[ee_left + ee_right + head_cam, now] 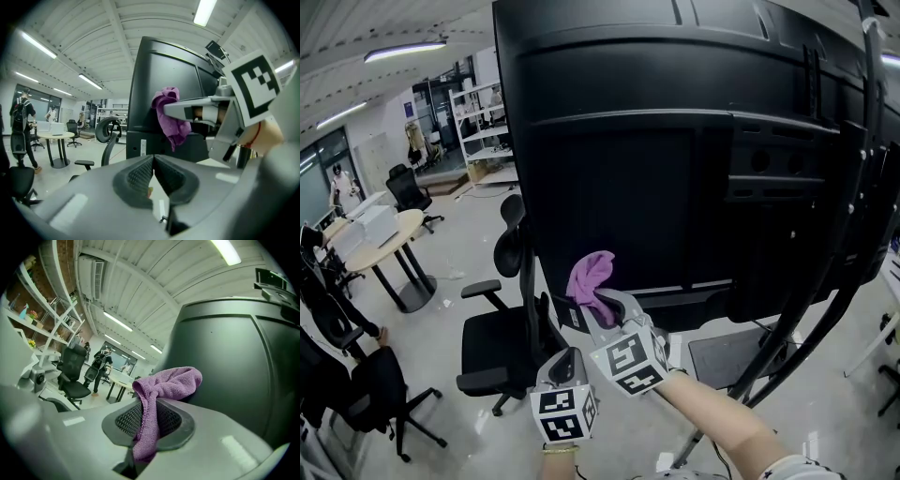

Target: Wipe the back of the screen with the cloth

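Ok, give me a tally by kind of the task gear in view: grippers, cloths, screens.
Grippers: 2 (left gripper shut and empty; right gripper shut on the purple cloth)
Cloths: 1
Screens: 1 (black screen, back towards us)
Total: 4

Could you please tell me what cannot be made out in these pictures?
- Whether the cloth touches the screen: right gripper view, the bunched cloth covers that spot.
- Screen's top and right side: head view, cut off by the edges.
- Distant person: left gripper view, too small for detail.
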`<state>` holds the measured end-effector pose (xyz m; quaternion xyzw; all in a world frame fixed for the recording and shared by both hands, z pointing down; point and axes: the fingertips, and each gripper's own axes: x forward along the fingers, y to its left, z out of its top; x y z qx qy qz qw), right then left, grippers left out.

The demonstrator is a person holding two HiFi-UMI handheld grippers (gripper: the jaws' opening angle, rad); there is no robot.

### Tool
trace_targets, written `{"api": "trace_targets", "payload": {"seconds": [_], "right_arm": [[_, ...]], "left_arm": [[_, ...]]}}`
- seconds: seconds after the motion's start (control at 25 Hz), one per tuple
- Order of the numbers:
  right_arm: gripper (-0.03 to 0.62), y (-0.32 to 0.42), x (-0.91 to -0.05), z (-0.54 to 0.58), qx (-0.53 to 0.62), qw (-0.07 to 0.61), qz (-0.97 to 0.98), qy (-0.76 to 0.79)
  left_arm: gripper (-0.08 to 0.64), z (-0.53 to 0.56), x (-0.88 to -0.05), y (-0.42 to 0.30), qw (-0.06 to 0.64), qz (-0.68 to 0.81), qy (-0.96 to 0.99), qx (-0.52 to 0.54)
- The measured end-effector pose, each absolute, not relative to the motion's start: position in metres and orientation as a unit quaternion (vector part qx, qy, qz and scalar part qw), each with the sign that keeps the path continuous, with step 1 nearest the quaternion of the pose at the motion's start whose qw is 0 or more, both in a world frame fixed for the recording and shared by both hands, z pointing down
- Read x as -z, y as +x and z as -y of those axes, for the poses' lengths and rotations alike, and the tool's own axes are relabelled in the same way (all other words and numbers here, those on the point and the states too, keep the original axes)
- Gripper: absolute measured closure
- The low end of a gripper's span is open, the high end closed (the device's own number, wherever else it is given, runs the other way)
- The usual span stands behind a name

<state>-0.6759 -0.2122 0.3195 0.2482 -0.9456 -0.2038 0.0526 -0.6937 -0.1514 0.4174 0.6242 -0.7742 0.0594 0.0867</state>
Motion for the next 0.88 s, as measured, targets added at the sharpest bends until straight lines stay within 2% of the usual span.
{"api": "trace_targets", "payload": {"seconds": [0.2, 0.48, 0.68, 0.88], "right_arm": [[0.537, -0.676, -0.318, 0.212, 0.242, 0.088, 0.939, 0.23], [0.537, -0.656, -0.27, 0.235, 0.343, 0.185, 0.897, 0.21], [0.537, -0.65, -0.179, 0.247, 0.392, 0.182, 0.872, 0.23], [0.537, -0.648, -0.083, 0.255, 0.422, 0.145, 0.856, 0.263]], "left_arm": [[0.552, 0.153, -0.419, -0.695, 0.086, 0.773, 0.625, -0.061], [0.552, 0.158, -0.422, -0.684, 0.086, 0.764, 0.637, -0.062], [0.552, 0.163, -0.421, -0.677, 0.084, 0.757, 0.645, -0.06], [0.552, 0.168, -0.42, -0.67, 0.082, 0.75, 0.653, -0.064]]}}
